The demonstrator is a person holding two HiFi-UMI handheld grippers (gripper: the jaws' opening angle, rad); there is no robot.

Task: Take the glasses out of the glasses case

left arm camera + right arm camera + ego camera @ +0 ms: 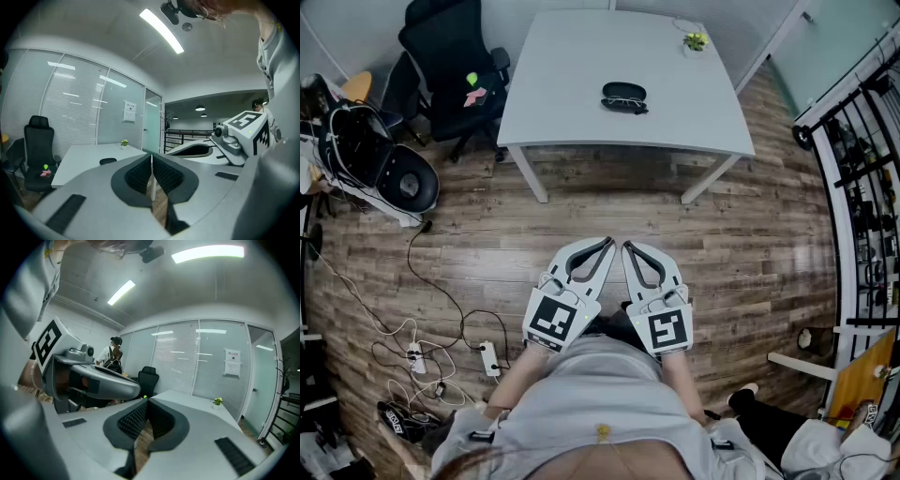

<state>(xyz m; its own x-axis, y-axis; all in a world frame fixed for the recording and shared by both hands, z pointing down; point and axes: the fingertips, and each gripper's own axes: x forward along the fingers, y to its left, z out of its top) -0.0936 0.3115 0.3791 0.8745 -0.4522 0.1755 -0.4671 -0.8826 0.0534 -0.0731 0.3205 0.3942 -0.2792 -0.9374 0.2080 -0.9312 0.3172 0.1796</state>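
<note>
We can't tell if the glasses case [624, 91] is open or shut: too small in head view, just a dark blob in left gripper view. Jaws of the right gripper [146, 401] cover pt of the counter [197, 404].

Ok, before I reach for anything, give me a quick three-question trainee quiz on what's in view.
1. True or false: the black oval glasses case lies on the white rectangular table.
2. What stands near the table's far right corner? A small green potted plant; B red mug; C desk lamp.
3. Fill in: the jaws of the left gripper and the right gripper are both ____.
Key: 1 true; 2 A; 3 shut.
</note>
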